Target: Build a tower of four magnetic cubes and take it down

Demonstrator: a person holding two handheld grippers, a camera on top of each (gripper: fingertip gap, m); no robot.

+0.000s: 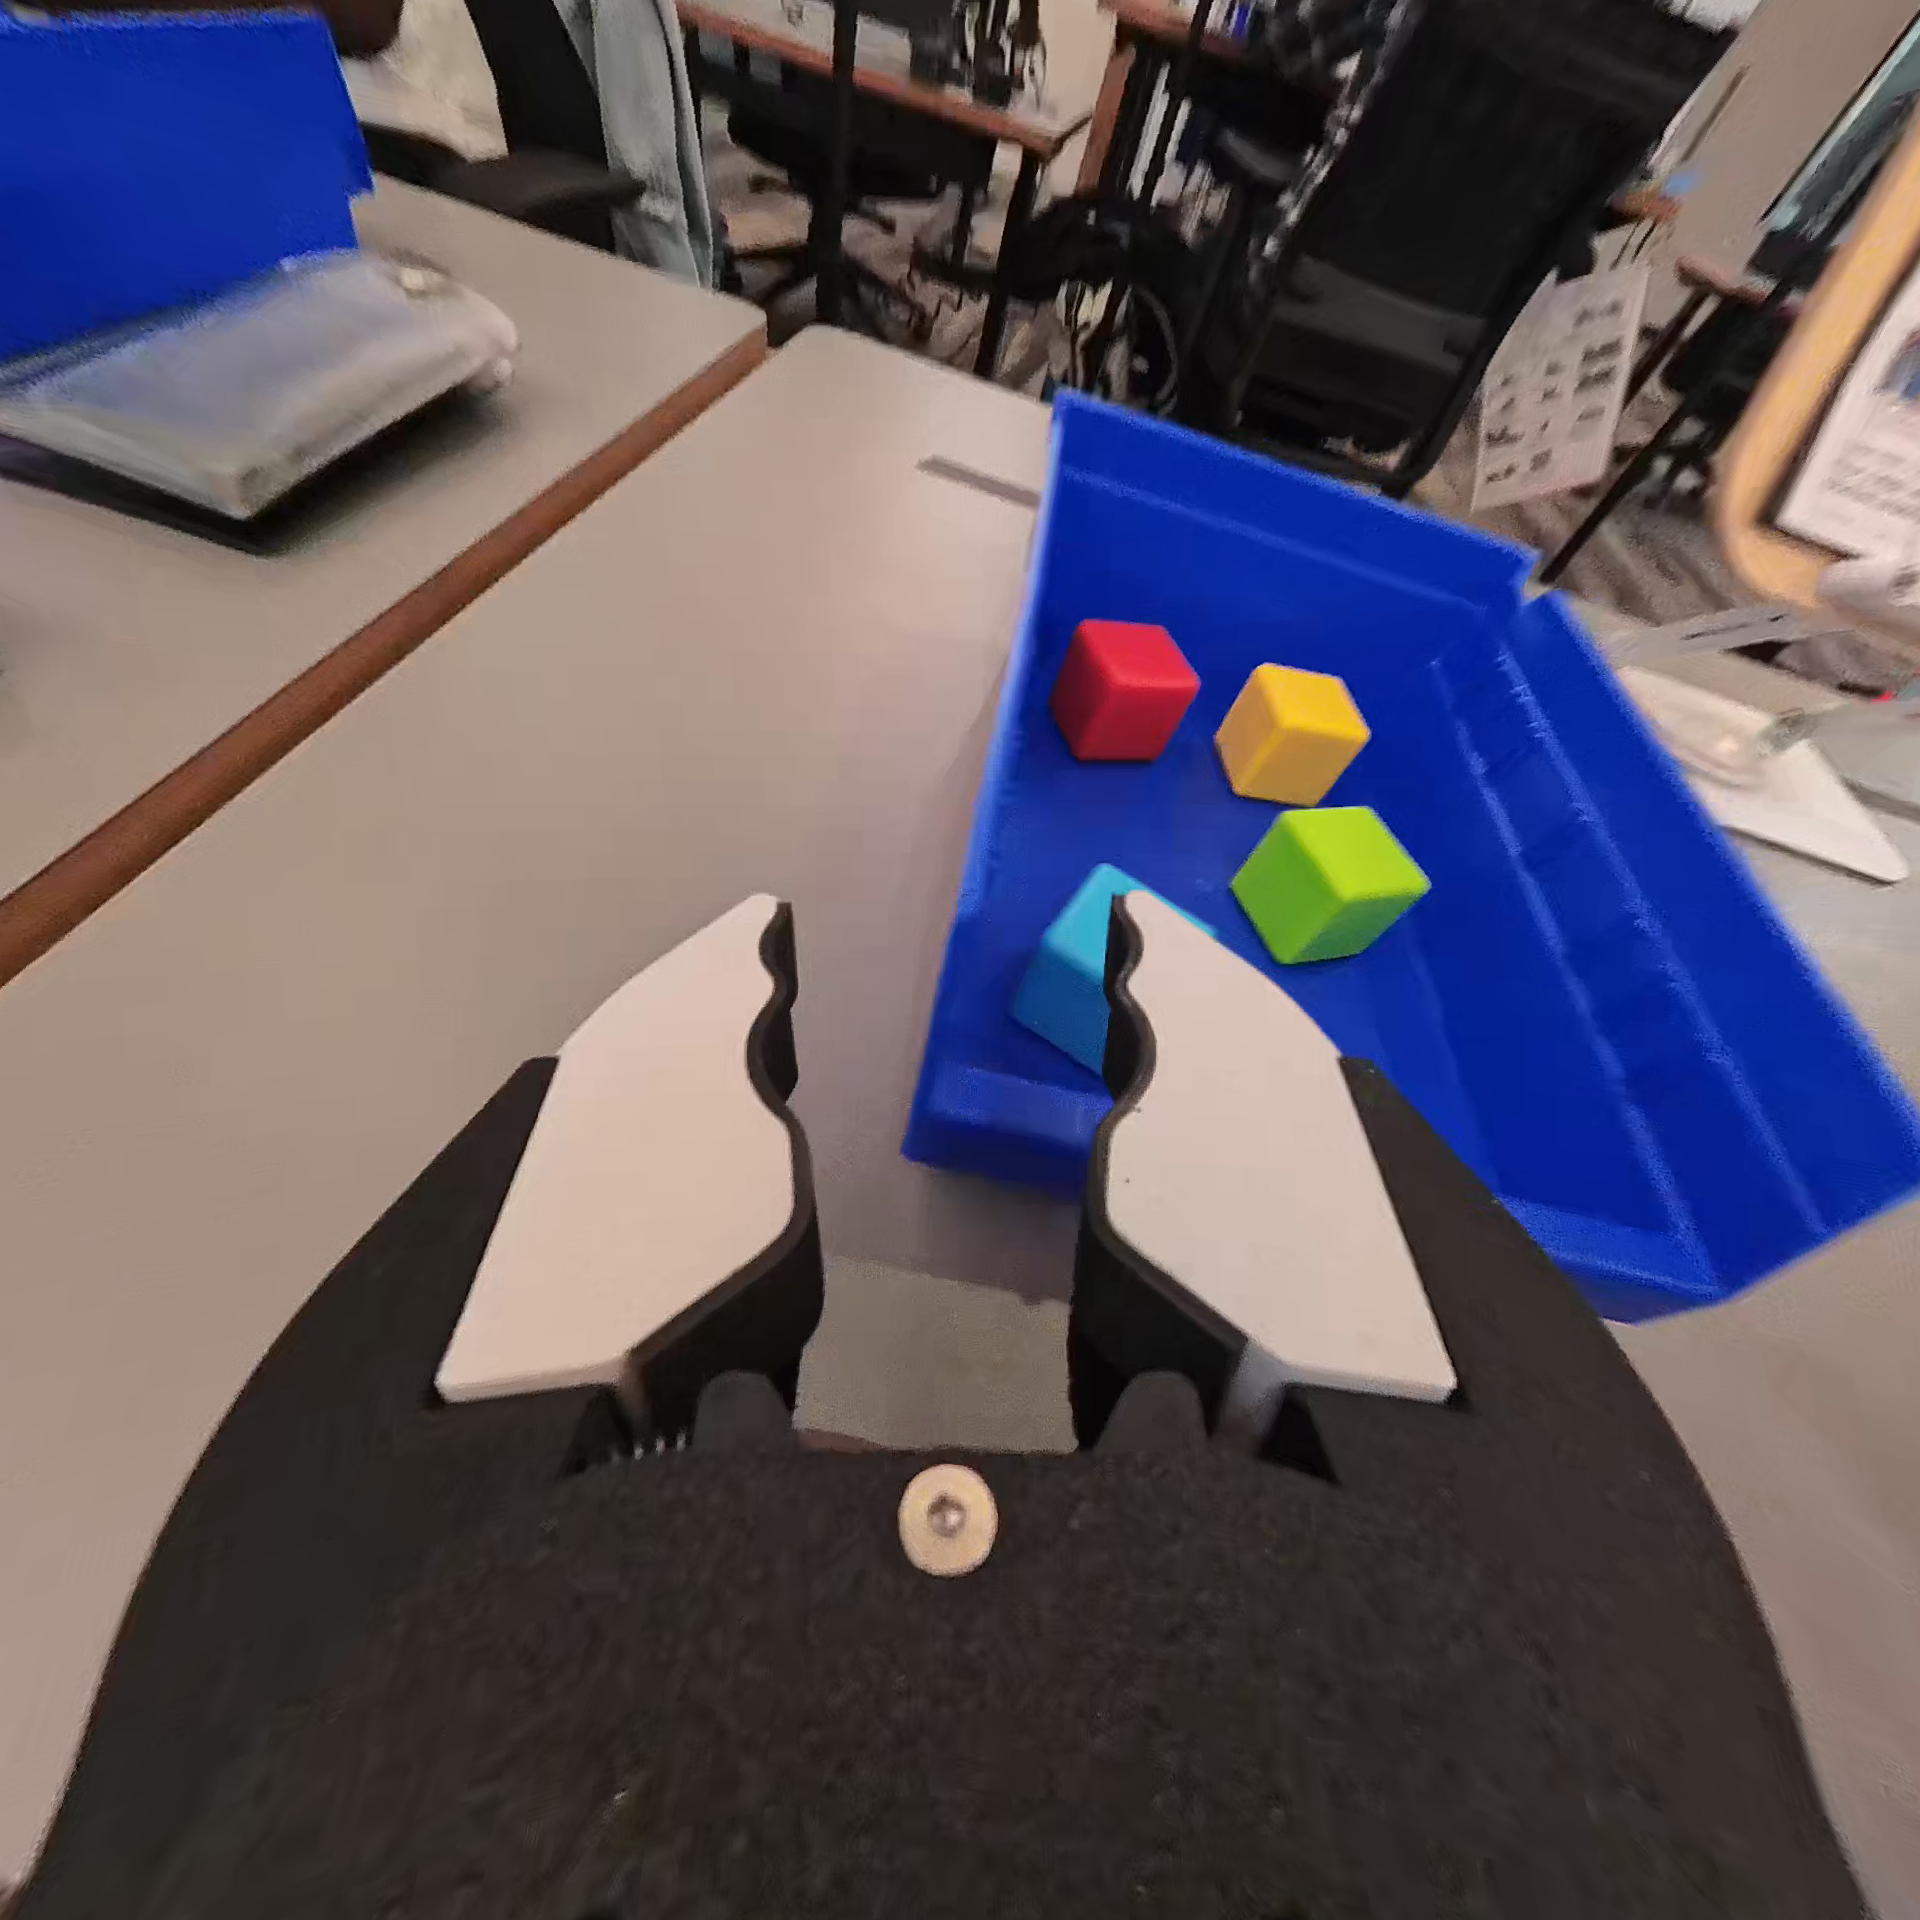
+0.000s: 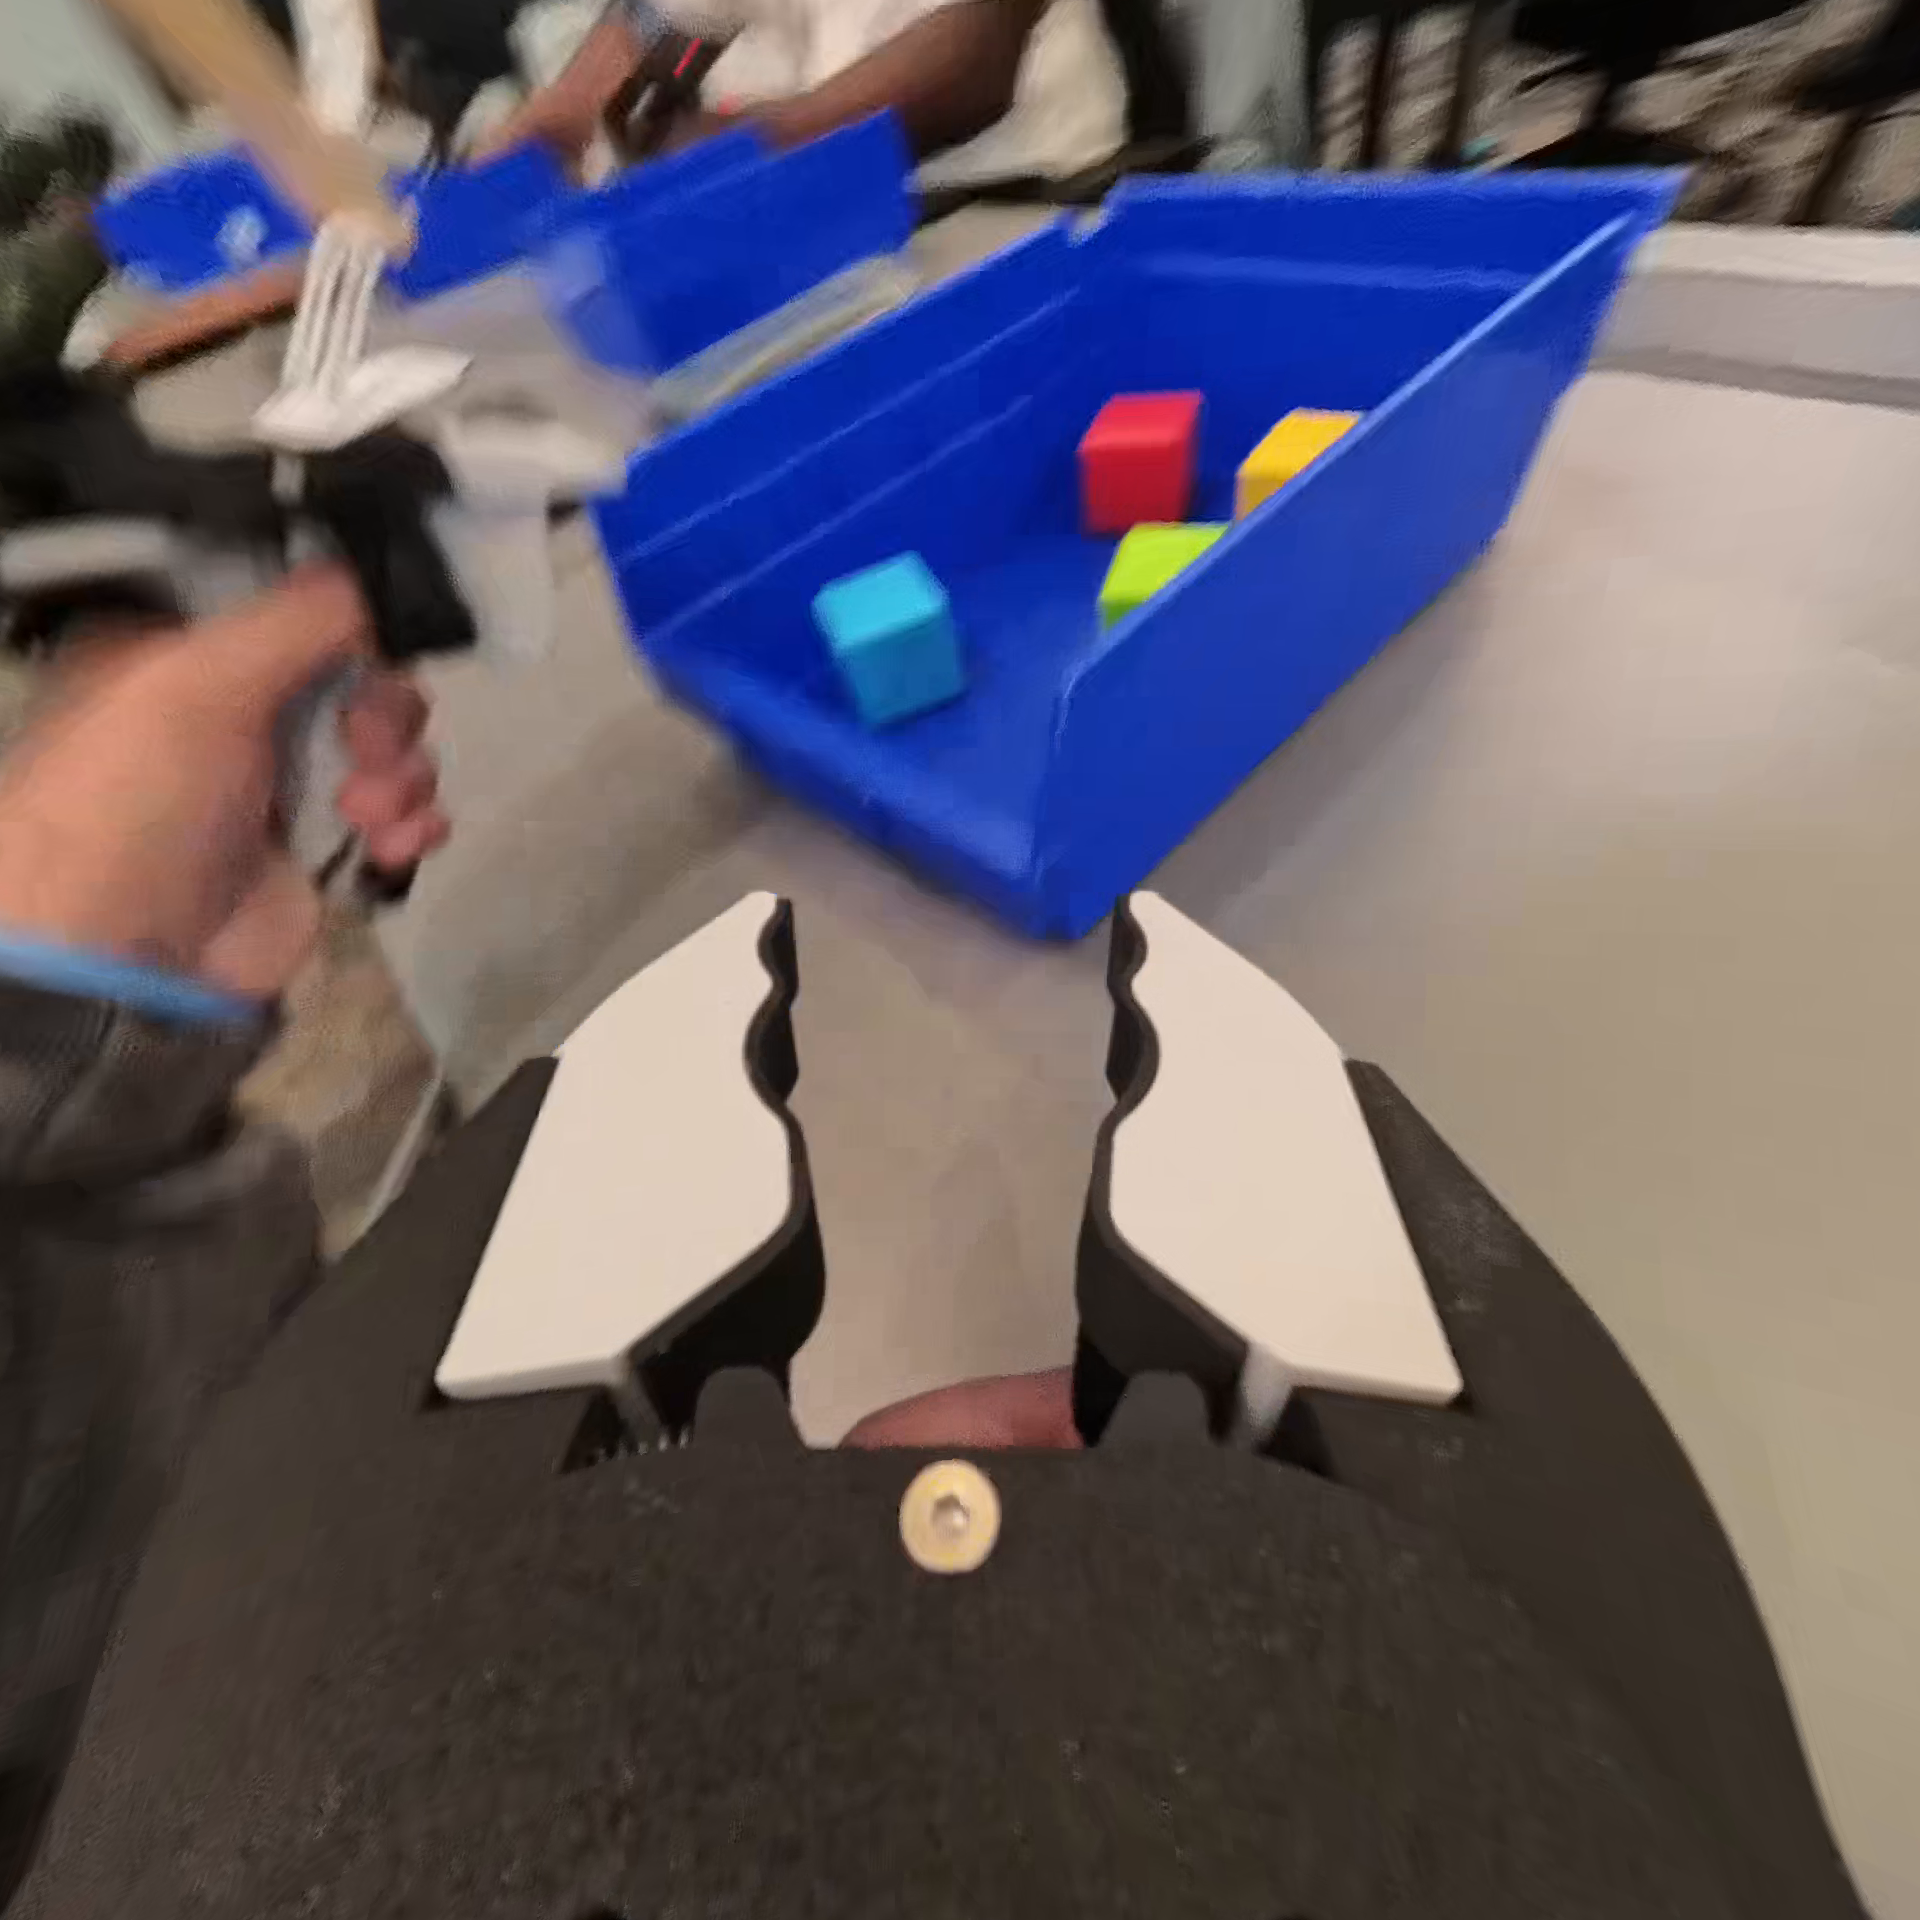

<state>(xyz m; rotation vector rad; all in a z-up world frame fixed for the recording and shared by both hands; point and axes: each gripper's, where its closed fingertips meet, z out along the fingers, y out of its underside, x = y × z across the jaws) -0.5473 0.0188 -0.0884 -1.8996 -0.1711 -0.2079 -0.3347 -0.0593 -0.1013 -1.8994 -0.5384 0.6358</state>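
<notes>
A blue bin (image 1: 1621, 1039) on the grey table holds a red cube (image 1: 1122, 691), a yellow cube (image 1: 1290, 732), a green cube (image 1: 1328, 883) and a light blue cube (image 1: 1065, 982), all apart. My left gripper (image 1: 951, 914) is open and empty, above the table beside the bin's near left corner; its right finger hides part of the light blue cube. In the right wrist view the bin (image 2: 1195, 769) shows the light blue (image 2: 891, 636), red (image 2: 1140, 457), green (image 2: 1153, 566) and yellow (image 2: 1288, 457) cubes. My right gripper (image 2: 951, 914) is open and empty, just short of the bin's near corner.
A second grey table (image 1: 364, 499) with a wooden edge stands to the left, bearing a clear plastic bag (image 1: 260, 384) and a blue bin (image 1: 166, 156). Chairs and desks stand behind. The left hand holding its gripper (image 2: 208, 748) shows blurred at left, with more blue bins (image 2: 665, 249) behind.
</notes>
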